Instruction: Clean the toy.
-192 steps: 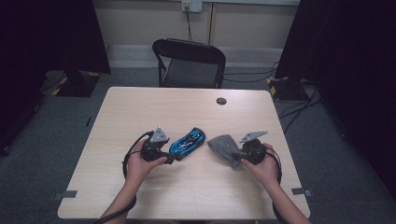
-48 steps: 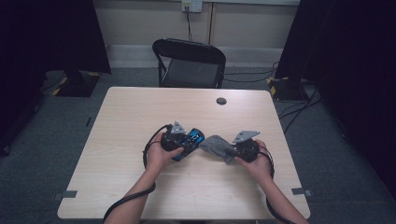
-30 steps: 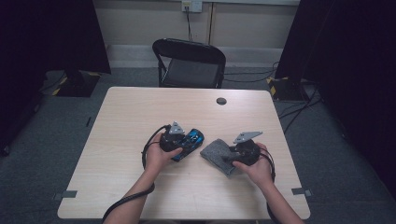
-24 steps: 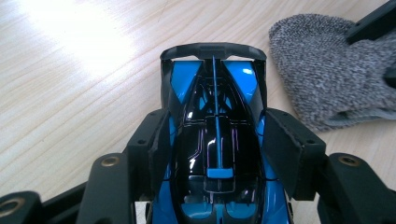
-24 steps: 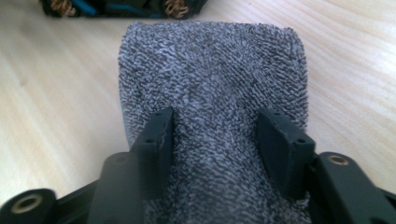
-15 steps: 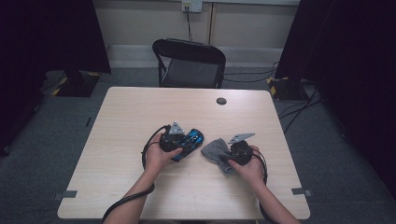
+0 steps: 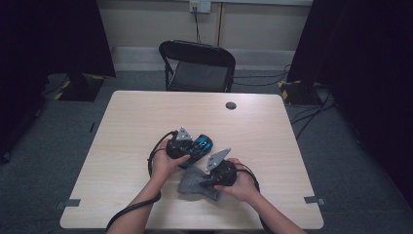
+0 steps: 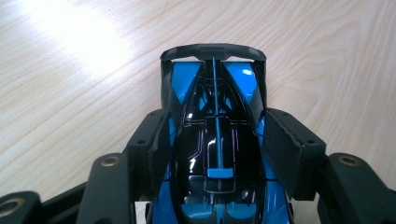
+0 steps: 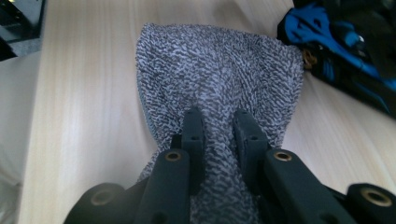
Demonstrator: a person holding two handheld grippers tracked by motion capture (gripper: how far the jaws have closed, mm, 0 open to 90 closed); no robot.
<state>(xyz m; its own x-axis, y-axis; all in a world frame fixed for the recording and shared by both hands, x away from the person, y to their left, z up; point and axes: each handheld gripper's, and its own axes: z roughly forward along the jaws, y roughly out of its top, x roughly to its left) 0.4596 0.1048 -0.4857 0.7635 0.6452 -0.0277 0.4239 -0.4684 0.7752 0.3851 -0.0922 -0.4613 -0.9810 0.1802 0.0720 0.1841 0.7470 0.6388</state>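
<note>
Two grips in place now: left gripper (image 7: 187, 147) clamped on the blue toy car (image 8: 215, 140) mid-counter (image 7: 136, 122), right gripper (image 9: 217, 123) fingers just closed, pinching a fold of the grey cloth (image 9: 219, 70). Cloth dragged nearer the counter's front edge than a second ago, just beside the car. Probably gathered for wiping the car.

Right gripper (image 7: 210, 181) and its pinched grey cloth (image 7: 195, 183), now lower-left, nearer the person.
</note>
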